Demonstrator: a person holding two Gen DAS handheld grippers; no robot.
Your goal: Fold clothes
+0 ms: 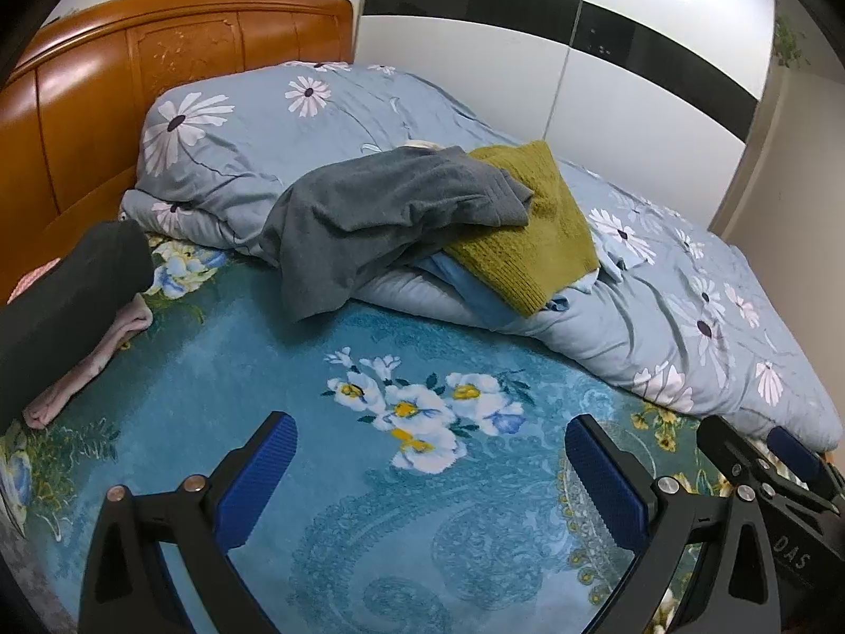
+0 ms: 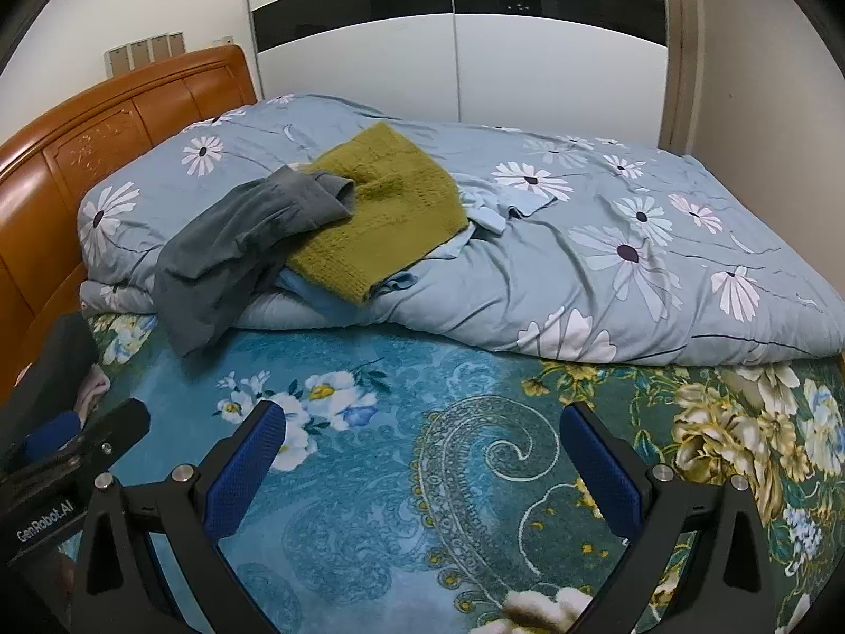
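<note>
A grey garment (image 1: 369,222) lies crumpled over a rolled duvet, partly on an olive-green knit sweater (image 1: 533,232) and a light blue garment (image 1: 475,290) under it. In the right wrist view the grey garment (image 2: 237,243), the green sweater (image 2: 385,206) and the light blue garment (image 2: 501,211) show too. At the left lies a dark folded garment (image 1: 68,306) on a pink one (image 1: 90,370). My left gripper (image 1: 430,470) is open and empty above the teal floral blanket (image 1: 264,370). My right gripper (image 2: 422,454) is open and empty, beside the left one.
The blue daisy-print duvet (image 1: 660,306) is bunched along the far side of the bed. An orange wooden headboard (image 1: 105,95) stands at the left. A white wardrobe with a black band (image 2: 454,42) is behind the bed. The right gripper shows at the edge of the left view (image 1: 766,470).
</note>
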